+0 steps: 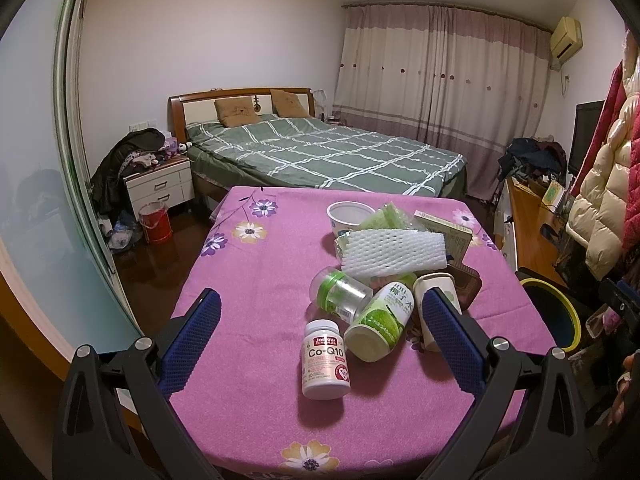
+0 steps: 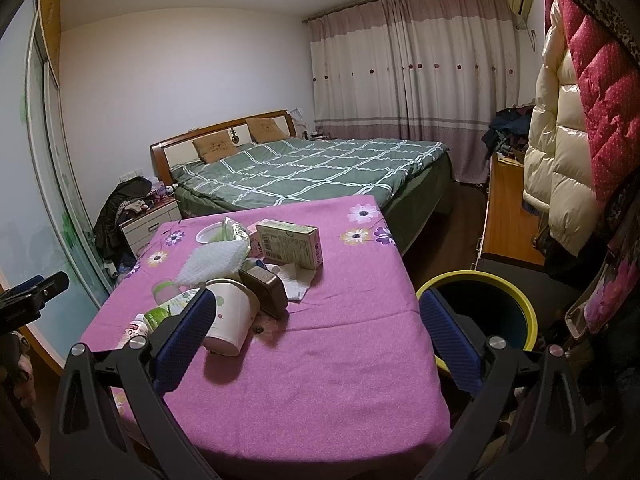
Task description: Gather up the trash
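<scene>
Jarrow "Co-Q10" bottle (image 1: 326, 360) on tablecloth (image 1: 256, 280)

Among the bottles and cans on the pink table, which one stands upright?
The white Co-Q10 supplement bottle stands upright, cap up. The green coconut water can and the clear jar with green lid lie on their sides.

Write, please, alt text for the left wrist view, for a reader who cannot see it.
The open left gripper hovers over a pink flowered tablecloth, above a white Co-Q10 bottle lying beside a green can, a paper cup and white foam netting. Behind is a bed.
</scene>
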Available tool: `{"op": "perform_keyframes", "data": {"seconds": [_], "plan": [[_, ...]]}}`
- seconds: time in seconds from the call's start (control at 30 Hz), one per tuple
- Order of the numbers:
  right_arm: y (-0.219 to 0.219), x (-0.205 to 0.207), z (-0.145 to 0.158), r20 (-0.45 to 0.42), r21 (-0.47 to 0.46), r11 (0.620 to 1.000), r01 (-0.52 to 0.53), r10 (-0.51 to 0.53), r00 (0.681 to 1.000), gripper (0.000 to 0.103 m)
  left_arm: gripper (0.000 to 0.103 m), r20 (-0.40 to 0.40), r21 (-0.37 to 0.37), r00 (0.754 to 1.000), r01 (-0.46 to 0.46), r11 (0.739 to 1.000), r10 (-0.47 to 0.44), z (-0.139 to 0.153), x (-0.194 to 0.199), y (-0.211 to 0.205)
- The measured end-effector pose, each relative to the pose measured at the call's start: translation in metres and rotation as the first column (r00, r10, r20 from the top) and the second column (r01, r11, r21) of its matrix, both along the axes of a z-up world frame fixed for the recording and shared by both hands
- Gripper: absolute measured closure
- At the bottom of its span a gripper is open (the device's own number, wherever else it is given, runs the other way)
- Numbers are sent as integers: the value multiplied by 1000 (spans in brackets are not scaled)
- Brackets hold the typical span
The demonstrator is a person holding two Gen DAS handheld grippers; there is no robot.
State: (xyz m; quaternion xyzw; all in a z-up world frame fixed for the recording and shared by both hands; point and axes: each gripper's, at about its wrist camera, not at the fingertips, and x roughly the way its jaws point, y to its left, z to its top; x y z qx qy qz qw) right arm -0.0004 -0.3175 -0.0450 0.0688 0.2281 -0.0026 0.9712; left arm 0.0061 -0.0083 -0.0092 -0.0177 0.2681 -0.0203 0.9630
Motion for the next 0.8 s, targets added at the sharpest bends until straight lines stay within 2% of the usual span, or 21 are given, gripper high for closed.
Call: {"op": "perform_keyframes", "data": {"seconds": [0.8], "plan": [[-3,2,-1,-4,6,1000,0,0,1000,6,4,-6,0,1000,-1,1000,1,-6,2,-1]]}}
